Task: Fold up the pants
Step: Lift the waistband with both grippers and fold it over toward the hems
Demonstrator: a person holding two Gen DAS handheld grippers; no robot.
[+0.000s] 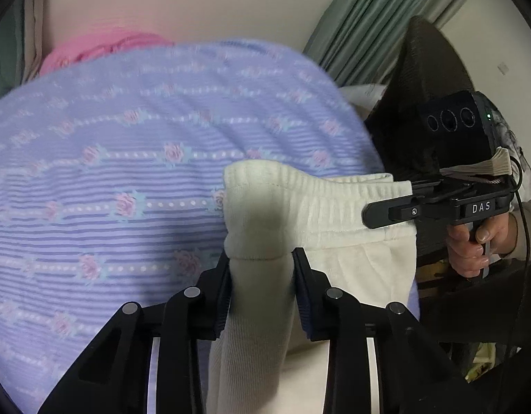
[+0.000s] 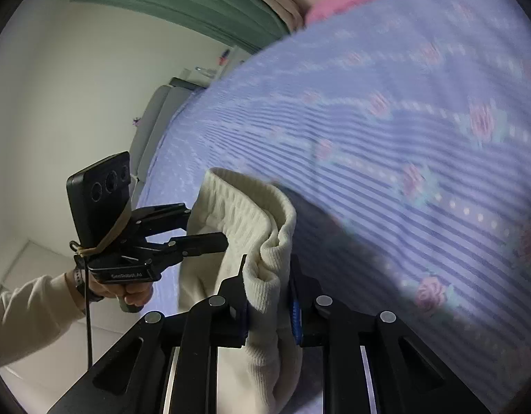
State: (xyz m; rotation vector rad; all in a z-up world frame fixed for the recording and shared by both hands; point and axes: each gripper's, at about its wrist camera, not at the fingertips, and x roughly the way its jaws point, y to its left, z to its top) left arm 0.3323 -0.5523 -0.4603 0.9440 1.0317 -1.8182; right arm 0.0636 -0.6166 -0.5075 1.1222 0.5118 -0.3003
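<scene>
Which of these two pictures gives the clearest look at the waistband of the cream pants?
The left wrist view: the ribbed waistband stretches sideways between the left gripper and right gripper. The right wrist view shows only a bunched, curled end of it.

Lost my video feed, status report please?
Left gripper and right gripper both clamped on cream pants waistband. Pants held above purple floral blanket. Nothing blocking.

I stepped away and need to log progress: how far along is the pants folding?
Early. Done: both grippers have taken the cream pants by the waistband. In hand: left gripper and right gripper have their jaws shut on it, the pants hanging over the purple bedspread. Left: laying them down and every fold.
</scene>
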